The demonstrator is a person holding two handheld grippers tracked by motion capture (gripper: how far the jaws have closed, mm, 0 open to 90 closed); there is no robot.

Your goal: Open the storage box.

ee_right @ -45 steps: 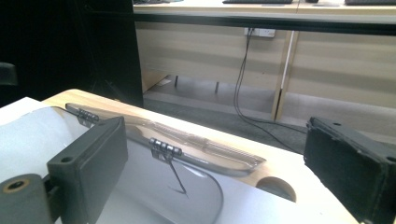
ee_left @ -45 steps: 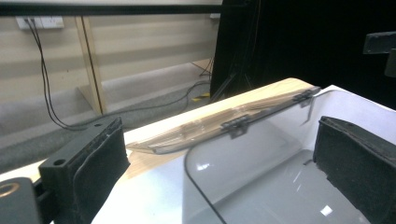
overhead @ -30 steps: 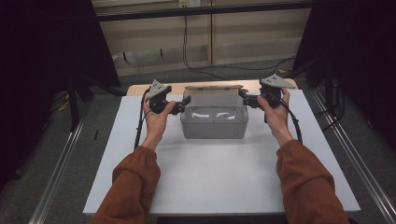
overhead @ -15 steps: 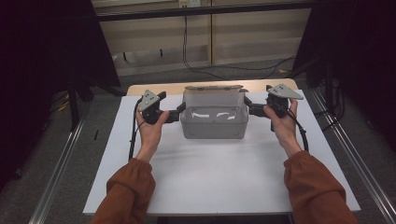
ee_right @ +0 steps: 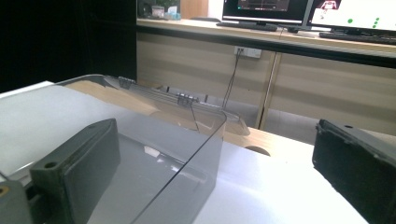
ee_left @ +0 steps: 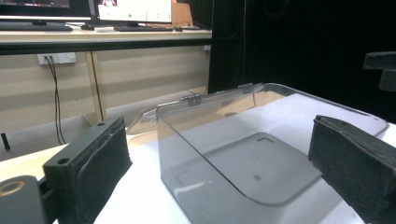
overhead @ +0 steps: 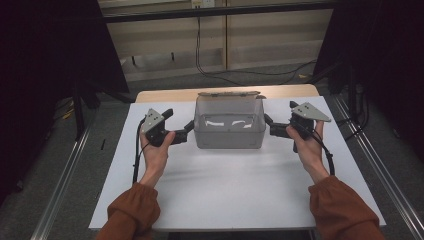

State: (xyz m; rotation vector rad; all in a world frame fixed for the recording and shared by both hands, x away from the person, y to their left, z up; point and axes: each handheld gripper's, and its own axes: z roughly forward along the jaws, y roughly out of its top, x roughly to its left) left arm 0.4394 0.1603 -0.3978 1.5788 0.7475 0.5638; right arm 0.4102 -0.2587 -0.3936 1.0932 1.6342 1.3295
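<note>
Overhead arrangement: a clear plastic box (overhead: 229, 129) stands upright at the far middle of the white desk (overhead: 235, 190), its hinged lid (overhead: 229, 93) folded back over the far edge. The interior appears empty apart from reflections on the walls.

Left gripper (overhead: 186, 131): held in the person's left hand (overhead: 156, 150) just left of the box, pointing right toward the box's left wall. In the left gripper view the jaws stand wide open, one black pad (ee_left: 100, 163) at lower left and the other at lower right, with the near corner of the box (ee_left: 224, 154) between and beyond them; nothing is gripped.

Right gripper (overhead: 270, 126): held in the person's right hand (overhead: 307, 147) just right of the box, pointing left toward its right wall. In the right gripper view the jaws are likewise spread wide, and the box wall (ee_right: 154, 163) lies between them, untouched by either pad.

Both forearms, in rust-coloured sleeves (overhead: 131, 212), enter from the near edge. A black cable (overhead: 136, 150) trails from the left gripper.
</note>
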